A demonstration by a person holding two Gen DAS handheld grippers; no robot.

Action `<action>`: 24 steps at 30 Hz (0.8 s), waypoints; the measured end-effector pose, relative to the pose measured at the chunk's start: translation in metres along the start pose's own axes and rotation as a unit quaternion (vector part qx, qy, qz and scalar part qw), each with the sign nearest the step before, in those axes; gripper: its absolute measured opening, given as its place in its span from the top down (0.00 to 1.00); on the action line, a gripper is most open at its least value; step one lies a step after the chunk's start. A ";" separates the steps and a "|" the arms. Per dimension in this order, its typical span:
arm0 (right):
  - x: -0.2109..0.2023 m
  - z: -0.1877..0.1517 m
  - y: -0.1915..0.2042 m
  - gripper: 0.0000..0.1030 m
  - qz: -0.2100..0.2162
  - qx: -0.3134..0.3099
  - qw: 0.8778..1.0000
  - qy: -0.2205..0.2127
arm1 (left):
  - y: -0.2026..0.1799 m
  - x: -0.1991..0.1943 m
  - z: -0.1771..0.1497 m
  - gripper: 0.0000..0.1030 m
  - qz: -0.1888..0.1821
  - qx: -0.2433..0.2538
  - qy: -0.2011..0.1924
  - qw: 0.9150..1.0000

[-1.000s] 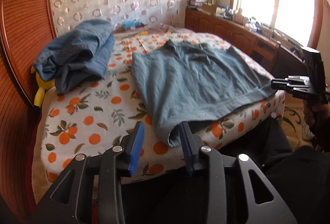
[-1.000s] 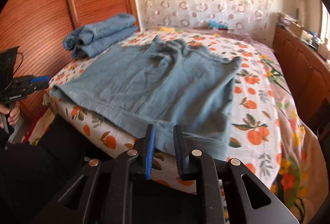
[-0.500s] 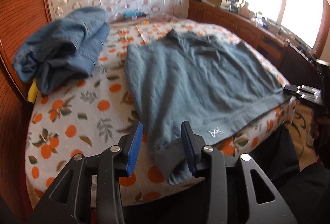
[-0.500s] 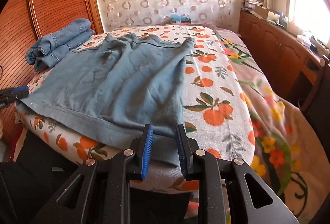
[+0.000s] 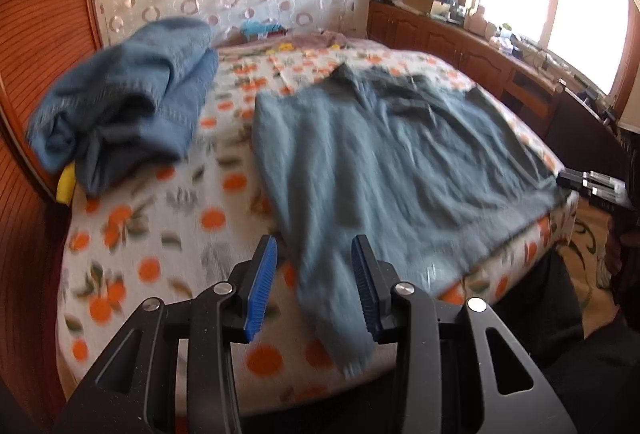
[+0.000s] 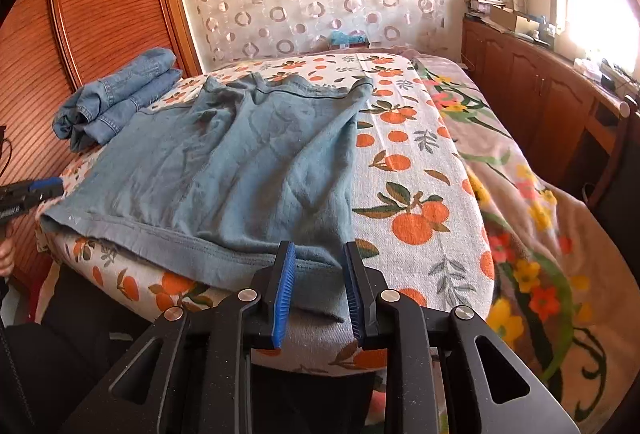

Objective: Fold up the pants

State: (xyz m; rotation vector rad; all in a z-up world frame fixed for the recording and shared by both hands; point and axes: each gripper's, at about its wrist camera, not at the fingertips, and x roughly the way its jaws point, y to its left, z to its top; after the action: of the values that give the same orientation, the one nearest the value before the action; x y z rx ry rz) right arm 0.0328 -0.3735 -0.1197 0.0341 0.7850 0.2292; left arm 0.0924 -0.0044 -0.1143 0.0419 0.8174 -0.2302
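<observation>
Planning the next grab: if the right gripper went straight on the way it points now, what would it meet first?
Most likely the near corner of the light blue pants, hanging over the bed edge. It lies directly ahead between the right gripper fingers, though depth is hard to judge.

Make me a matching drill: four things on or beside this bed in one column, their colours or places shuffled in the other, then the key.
1. spread pants
2. folded jeans
3. bedsheet
4. cabinets

A. white with an orange-fruit print
B. brown wood, under the window
C. laid flat, hem at the bed's near edge
D. stacked by the wooden headboard

Pairs: 1-C, 2-D, 3-A, 4-B
</observation>
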 end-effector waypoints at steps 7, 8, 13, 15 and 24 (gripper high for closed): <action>0.012 0.007 0.001 0.75 0.003 0.002 1.000 -0.005 | 0.031 0.050 0.059 0.61 -0.003 -0.013 0.001 1.000; 0.013 0.007 0.002 0.75 0.004 0.002 1.000 -0.005 | 0.032 0.056 0.064 0.61 0.002 -0.010 0.003 1.000; 0.022 0.006 0.004 0.75 0.003 0.000 1.000 0.002 | 0.037 0.096 0.085 0.62 0.020 -0.001 0.024 0.999; 0.023 0.004 0.003 0.75 0.005 -0.001 1.000 -0.001 | 0.040 0.107 0.089 0.68 0.035 0.001 0.030 0.999; 0.023 0.001 0.003 0.74 0.010 -0.008 1.000 -0.008 | 0.048 0.082 0.097 0.98 0.058 -0.010 -0.025 0.998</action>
State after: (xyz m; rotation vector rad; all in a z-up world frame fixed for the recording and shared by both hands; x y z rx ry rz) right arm 0.0489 -0.3658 -0.1347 0.0277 0.7666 0.2536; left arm 0.2266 0.0145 -0.1097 0.0651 0.7644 -0.1130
